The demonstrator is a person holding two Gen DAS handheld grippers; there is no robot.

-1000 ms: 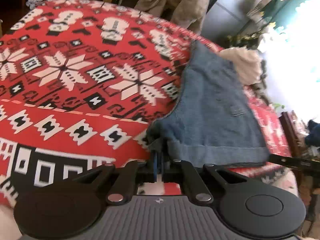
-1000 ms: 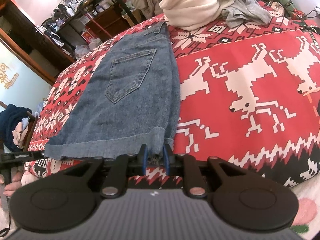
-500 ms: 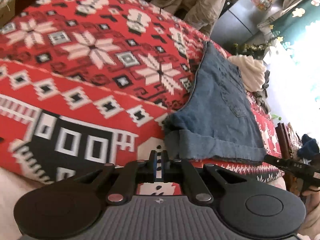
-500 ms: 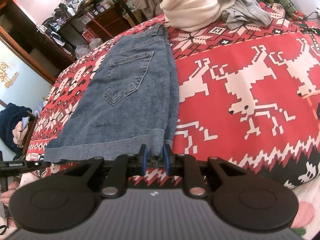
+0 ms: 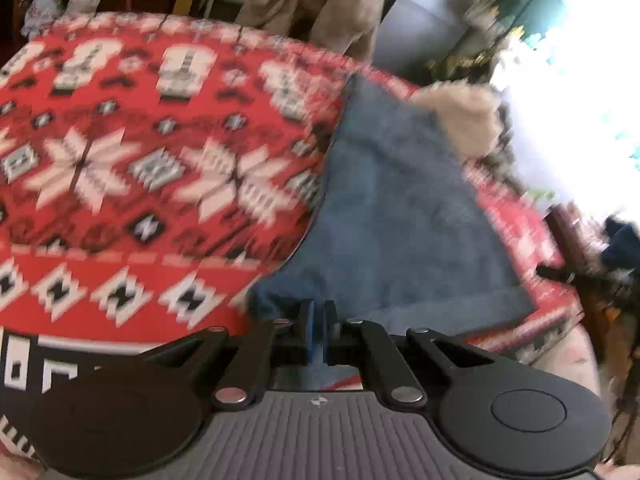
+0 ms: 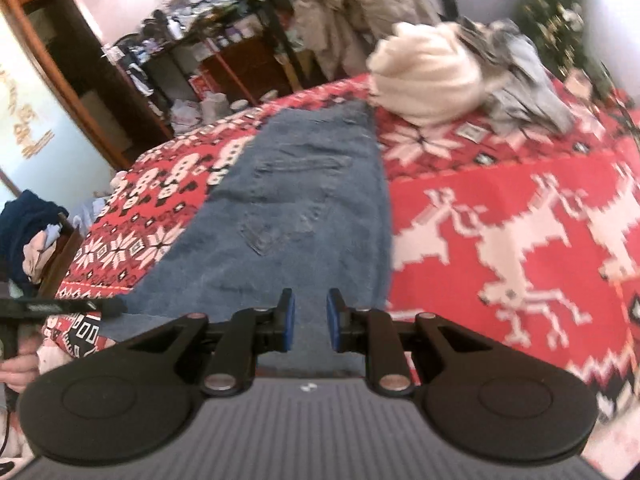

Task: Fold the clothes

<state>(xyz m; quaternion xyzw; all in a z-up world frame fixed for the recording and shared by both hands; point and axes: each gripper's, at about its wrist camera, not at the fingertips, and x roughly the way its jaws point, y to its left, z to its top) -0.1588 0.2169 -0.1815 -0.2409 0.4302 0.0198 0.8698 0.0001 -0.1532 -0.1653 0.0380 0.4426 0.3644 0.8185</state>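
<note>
— Denim shorts [image 6: 288, 216] lie flat on the red patterned blanket [image 6: 500, 200], back pocket up, with the cuffed hem nearest both cameras. Where do the tongs stand?

— The left tongs [image 5: 318, 330] are pinched nearly together at the hem's left corner. Denim bunches right at the blue pads, but the frame is blurred, so I cannot tell whether any cloth is truly caught between them.

— And the other pair?

— The right tongs [image 6: 311, 320] stand clearly apart, a plain gap between the blue pads, holding nothing. They sit over the hem near the right side of the shorts.

— Anything else on the bed?

— A cream garment [image 6: 424, 80] is heaped just past the waistband, with a grey garment [image 6: 524, 84] touching it on the right. At the far left of the right view, a hand [image 6: 18, 364] grips a black handle.
</note>
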